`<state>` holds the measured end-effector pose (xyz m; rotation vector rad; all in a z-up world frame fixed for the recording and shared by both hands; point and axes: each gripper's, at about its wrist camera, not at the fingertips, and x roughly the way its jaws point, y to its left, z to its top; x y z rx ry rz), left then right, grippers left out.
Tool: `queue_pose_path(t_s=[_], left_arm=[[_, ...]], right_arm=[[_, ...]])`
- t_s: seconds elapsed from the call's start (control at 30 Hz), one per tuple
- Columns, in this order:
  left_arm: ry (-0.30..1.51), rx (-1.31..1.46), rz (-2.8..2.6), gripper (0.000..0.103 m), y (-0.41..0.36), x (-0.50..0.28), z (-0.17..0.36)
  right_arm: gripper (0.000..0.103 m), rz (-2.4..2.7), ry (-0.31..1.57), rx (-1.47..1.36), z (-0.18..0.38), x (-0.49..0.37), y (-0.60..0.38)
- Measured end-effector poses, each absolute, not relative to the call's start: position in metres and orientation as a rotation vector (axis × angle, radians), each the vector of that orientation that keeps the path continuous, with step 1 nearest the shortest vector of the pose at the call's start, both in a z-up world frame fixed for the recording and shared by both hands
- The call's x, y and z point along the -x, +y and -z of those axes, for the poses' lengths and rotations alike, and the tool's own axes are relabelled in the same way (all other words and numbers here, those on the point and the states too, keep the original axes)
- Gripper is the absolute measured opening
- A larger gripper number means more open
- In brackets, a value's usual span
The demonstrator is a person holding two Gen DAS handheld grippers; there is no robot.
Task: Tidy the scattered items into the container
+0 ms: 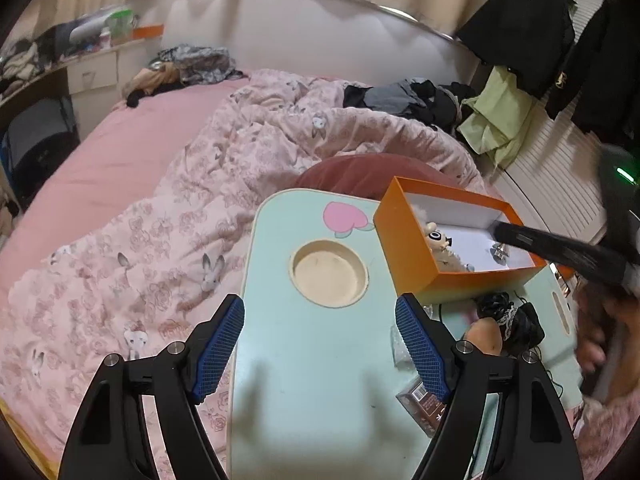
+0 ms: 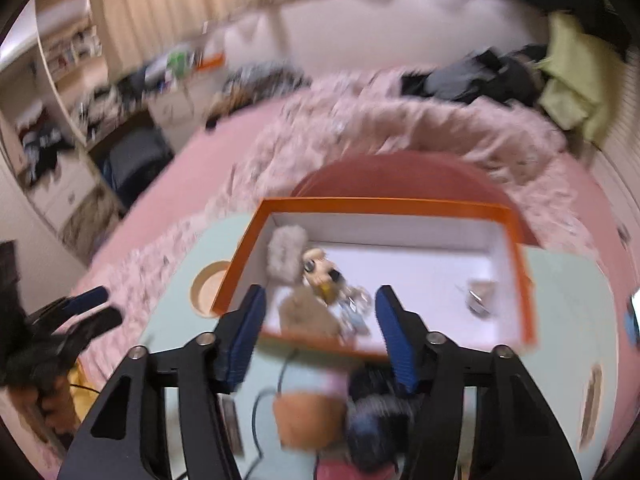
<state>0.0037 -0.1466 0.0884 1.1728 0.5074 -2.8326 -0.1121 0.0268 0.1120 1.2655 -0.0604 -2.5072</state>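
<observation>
Left wrist view looks down along the left gripper (image 1: 320, 344), whose blue-padded jaws stand wide apart with nothing between them but bare tabletop. Under it is a pale green lap table (image 1: 312, 392) set on the bed, and just ahead of the jaws lies the table's round cup recess (image 1: 329, 273). Ahead and to the right of that gripper sits the orange box (image 1: 416, 264), open, with a white inside. A small fluffy doll (image 1: 438, 240) lies in its near-left part and a little metal clip (image 1: 500, 251) lies further right on the box floor. The right gripper (image 1: 500, 230) reaches in over the box's right end, blurred. Just beside the left gripper's right finger are a black lace scrunchie (image 1: 508, 316), a brown rounded item (image 1: 484, 336) touching it, and a small dark packet (image 1: 422, 398) partly hidden behind the finger.

Right wrist view is smeared by motion. The right gripper (image 2: 320, 332) hangs above the near wall of the orange box (image 2: 384, 202), its jaws partly open and holding nothing. The doll (image 2: 320, 270) shows between and beyond the fingers, inside the box. Below the jaws, nearer than the box, the brown item (image 2: 308, 420) and the scrunchie (image 2: 376, 420) lie on the table (image 2: 568, 280). The left gripper (image 2: 92, 312) shows far off to the left, over the pink floral quilt (image 2: 360, 120).
</observation>
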Motion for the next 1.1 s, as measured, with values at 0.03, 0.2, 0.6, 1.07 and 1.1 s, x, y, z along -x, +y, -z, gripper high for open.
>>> queue_pose_path(t_s=[0.03,0.2,0.6,1.07,1.1], left_arm=[[0.515,-1.172,2.839,0.078,-0.146,-0.004,-0.088],[0.534,-1.186,2.874,0.078,-0.141,-0.004,-0.087],[0.605,-1.268,2.914,0.078,-0.131,0.000,-0.078],[0.522,-1.373,2.923,0.078,-0.094,0.010,-0.068],[0.516,-1.379,2.923,0.078,-0.092,0.010,-0.067]], right_arm=[[0.048,2.488,-0.062,-1.315,-0.104,0.129,0.022],[0.048,2.465,-0.028,-1.484,-0.066,0.167,0.006],[0.036,2.535,-0.151,-1.345,-0.078,0.145,0.020],[0.036,2.749,-0.279,-1.048,-0.130,-0.011,0.136],[0.036,2.773,-0.290,-1.066,-0.121,-0.017,0.145]])
